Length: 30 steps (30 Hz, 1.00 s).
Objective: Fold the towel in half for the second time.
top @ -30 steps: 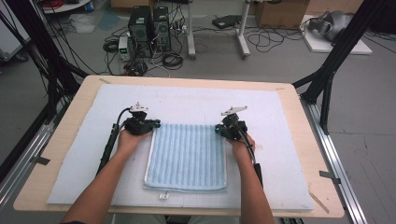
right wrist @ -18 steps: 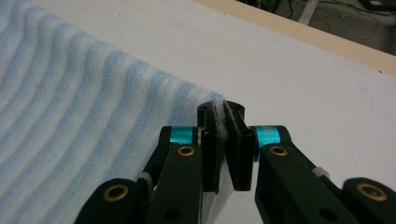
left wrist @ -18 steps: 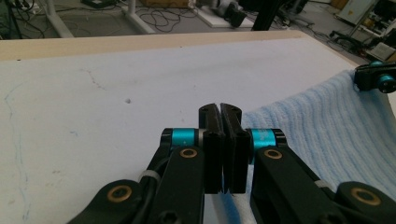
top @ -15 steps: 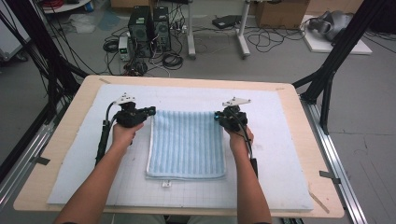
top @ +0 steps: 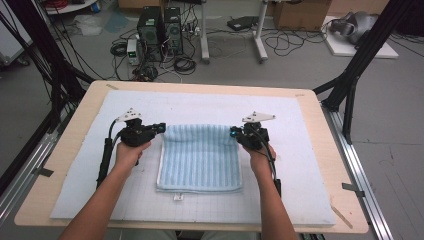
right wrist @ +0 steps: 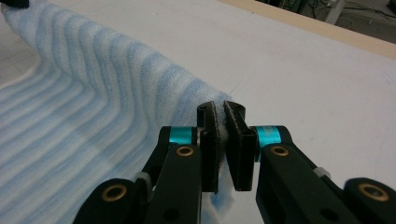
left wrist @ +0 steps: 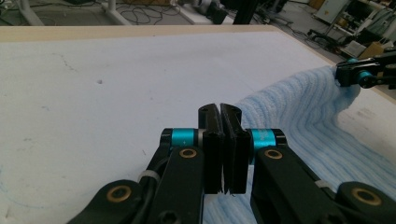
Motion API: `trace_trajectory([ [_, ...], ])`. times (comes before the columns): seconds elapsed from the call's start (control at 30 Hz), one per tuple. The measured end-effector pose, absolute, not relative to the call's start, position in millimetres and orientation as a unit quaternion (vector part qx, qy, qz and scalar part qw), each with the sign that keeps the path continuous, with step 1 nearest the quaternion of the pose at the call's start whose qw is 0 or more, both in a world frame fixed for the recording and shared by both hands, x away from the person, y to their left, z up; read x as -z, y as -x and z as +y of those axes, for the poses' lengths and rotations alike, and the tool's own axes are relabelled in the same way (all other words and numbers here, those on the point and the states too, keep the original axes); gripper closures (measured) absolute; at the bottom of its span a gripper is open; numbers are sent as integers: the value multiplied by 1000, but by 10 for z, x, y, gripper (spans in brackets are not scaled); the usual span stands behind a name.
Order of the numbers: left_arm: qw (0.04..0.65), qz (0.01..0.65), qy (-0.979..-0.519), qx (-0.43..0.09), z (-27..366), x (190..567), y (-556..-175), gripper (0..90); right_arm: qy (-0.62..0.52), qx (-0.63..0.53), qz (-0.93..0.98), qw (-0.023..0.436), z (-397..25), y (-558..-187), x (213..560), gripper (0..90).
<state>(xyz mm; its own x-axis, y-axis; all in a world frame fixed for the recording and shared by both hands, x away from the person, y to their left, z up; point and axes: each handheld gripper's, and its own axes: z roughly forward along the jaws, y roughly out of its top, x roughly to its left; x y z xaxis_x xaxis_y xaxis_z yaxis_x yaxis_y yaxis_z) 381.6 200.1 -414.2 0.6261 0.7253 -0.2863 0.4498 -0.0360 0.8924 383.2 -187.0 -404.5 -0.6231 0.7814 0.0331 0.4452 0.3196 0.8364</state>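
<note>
Two grippers lift a towel's far edge at a lab table.

The left gripper and right gripper, jaws clamped on the blue striped towel's far corners, work over a white mat on a wooden table; computer towers and cables clutter the grey floor behind.

Even, soft overhead light leaves the white mat bright with only faint shadows under the forearms — the high view is slightly soft and grainy, while both gripper views keep the near black jaws sharp-edged and blur the far background.
</note>
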Motion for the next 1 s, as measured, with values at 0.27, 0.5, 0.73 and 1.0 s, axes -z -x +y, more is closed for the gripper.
trace_trajectory([
  [0.27,578,396,-704,-116,2019,4140,-3553,872,-376,-446,789,194,-1911,-3600,4027,847],
  [0.5,564,370,-728,-121,1984,4150,-3367,872,-366,-448,793,192,-1910,-3461,4026,849],
  [0.73,572,364,-727,-113,2011,4194,-3205,872,-353,-450,798,188,-1937,-3273,4073,848],
  [1.0,588,353,-720,-104,2025,4227,-2970,872,-345,-459,797,187,-2004,-3024,4147,847],
])
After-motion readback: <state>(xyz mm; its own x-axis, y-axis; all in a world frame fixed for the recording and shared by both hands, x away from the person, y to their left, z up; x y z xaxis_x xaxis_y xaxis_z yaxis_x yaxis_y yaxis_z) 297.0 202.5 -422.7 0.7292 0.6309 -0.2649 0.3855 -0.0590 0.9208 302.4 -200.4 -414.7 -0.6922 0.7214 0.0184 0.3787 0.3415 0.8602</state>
